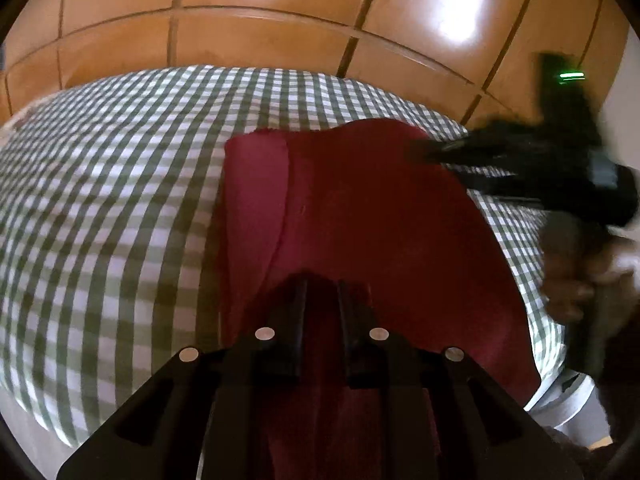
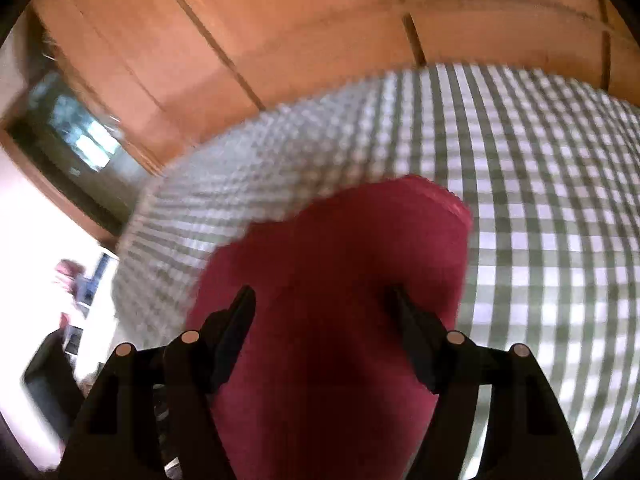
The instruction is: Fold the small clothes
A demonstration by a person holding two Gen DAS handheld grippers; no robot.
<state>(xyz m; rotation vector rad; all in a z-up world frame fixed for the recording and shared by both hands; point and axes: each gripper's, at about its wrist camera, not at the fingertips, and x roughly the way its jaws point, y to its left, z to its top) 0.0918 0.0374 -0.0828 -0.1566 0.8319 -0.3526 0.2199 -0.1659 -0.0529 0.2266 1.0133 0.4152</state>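
Observation:
A dark red garment [image 1: 372,216] lies on the green-and-white checked cloth [image 1: 112,200], with a folded layer along its left side. My left gripper [image 1: 322,292] is shut on the near edge of the red garment. My right gripper [image 1: 436,152] reaches in from the right over the garment's far right corner, blurred. In the right wrist view the right gripper [image 2: 322,300] is open, its fingers spread wide above the red garment [image 2: 340,264], holding nothing. The checked cloth [image 2: 540,200] shows beyond it.
Glossy orange-brown floor tiles [image 1: 260,12] lie past the far edge of the checked surface. A white object [image 1: 576,404] sits at the lower right. A dark framed opening [image 2: 76,136] and a white wall are at the left of the right wrist view.

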